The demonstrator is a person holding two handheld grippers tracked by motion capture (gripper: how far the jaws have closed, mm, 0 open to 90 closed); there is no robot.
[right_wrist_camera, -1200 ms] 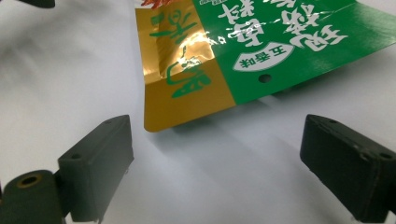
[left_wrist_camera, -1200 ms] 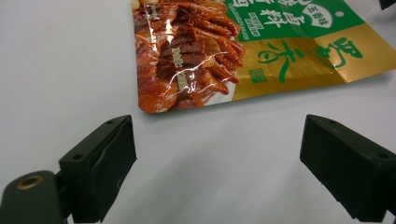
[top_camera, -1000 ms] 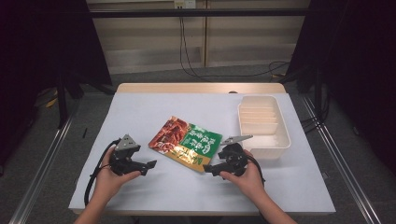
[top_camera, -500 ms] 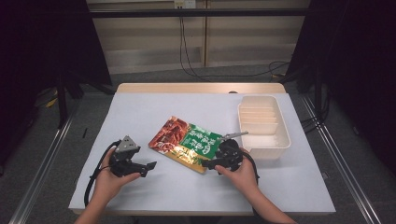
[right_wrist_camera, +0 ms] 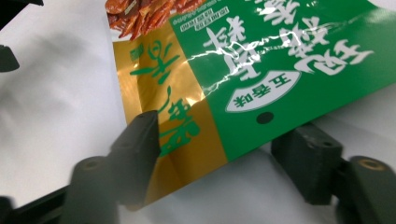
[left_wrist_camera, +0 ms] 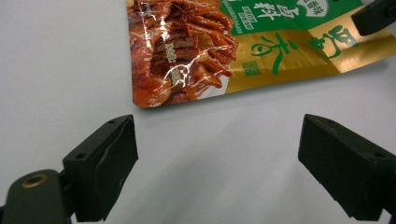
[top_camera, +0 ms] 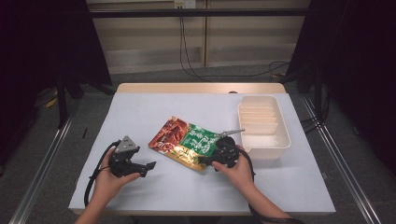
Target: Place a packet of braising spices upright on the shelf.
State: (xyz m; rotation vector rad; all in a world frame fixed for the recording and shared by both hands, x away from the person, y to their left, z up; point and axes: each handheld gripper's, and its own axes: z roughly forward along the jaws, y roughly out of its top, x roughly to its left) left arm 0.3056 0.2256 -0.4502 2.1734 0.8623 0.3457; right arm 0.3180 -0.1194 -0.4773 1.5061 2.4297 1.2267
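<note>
Snack packet [top_camera: 189,143], a flat glossy pouch printed red, green and gold, lies slantwise near the middle of the white surface [top_camera: 140,116], its right end close to the pale tray [top_camera: 264,126] but, as far as I can tell, not touching it. Largest first: the surface carries everything; the ribbed tray sits on its right side; the packet lies between the two hands.

The right tool [top_camera: 215,156] has its jaws straddling the packet's near corner, one over the gold strip, one past the green edge; they have just been closing, yet the pads do not seem to press on the foil. The left tool [top_camera: 142,166] rests short of the red end, jaws wide apart with bare surface between them.

I judge the grasp is the step in hand. Next, the right jaws must pinch the corner firmly before lifting, likely toward the tray.
</note>
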